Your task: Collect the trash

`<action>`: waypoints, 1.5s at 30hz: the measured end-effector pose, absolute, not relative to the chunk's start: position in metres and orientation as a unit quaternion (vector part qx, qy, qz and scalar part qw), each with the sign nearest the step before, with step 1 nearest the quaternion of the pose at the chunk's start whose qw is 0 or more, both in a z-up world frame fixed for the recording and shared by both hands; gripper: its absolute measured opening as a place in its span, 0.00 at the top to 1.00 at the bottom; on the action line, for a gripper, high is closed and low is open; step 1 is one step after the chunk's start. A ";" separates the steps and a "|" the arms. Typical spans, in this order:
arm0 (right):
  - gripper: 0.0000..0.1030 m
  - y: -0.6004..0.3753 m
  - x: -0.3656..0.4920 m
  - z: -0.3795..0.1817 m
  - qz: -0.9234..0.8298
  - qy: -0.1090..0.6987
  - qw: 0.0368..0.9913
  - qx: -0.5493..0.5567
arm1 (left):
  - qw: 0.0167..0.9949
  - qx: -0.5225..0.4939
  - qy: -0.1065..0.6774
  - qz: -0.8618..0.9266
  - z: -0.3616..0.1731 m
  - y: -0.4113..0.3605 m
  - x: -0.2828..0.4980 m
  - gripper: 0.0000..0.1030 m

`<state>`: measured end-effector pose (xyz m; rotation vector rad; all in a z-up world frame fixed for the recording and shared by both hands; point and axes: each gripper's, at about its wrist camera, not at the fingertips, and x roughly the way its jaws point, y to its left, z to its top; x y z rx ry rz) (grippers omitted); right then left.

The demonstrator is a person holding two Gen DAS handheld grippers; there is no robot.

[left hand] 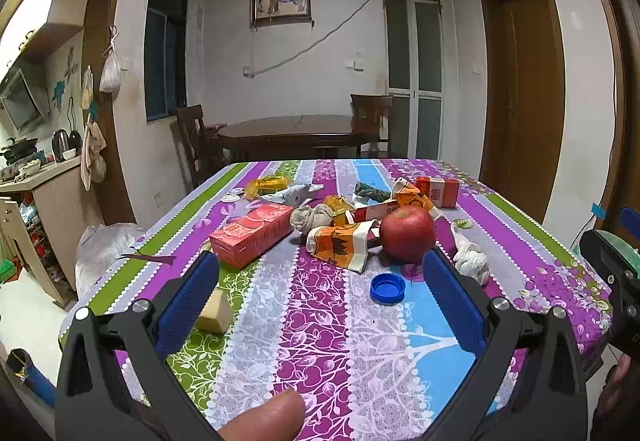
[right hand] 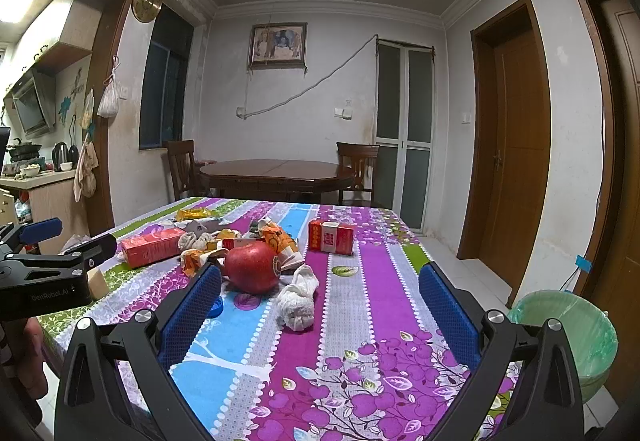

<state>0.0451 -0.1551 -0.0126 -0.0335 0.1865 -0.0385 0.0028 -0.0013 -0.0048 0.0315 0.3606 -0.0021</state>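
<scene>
Trash lies on a table with a striped floral cloth (left hand: 320, 321). In the left wrist view I see a red carton (left hand: 252, 233), an orange wrapper (left hand: 340, 245), a blue bottle cap (left hand: 387, 289), a crumpled white tissue (left hand: 472, 261) and a red apple (left hand: 407, 233). My left gripper (left hand: 320, 281) is open and empty, short of the pile. My right gripper (right hand: 320, 289) is open and empty, with the white tissue (right hand: 298, 301) between its fingers' lines and the apple (right hand: 252, 267) just beyond. A bin with a green bag (right hand: 568, 337) stands right of the table.
A small red box (right hand: 331, 237) stands farther back on the table. A tan block (left hand: 216, 311) lies near my left finger. A yellow wrapper (left hand: 268, 185) lies at the far side. A dark wooden table with chairs (left hand: 296, 133) stands behind. A kitchen counter (left hand: 36, 177) is at left.
</scene>
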 end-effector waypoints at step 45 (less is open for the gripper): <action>0.30 -0.163 0.185 -0.041 0.202 0.325 0.922 0.052 | 0.915 0.012 0.403 -0.028 -0.074 0.122 0.088 0.31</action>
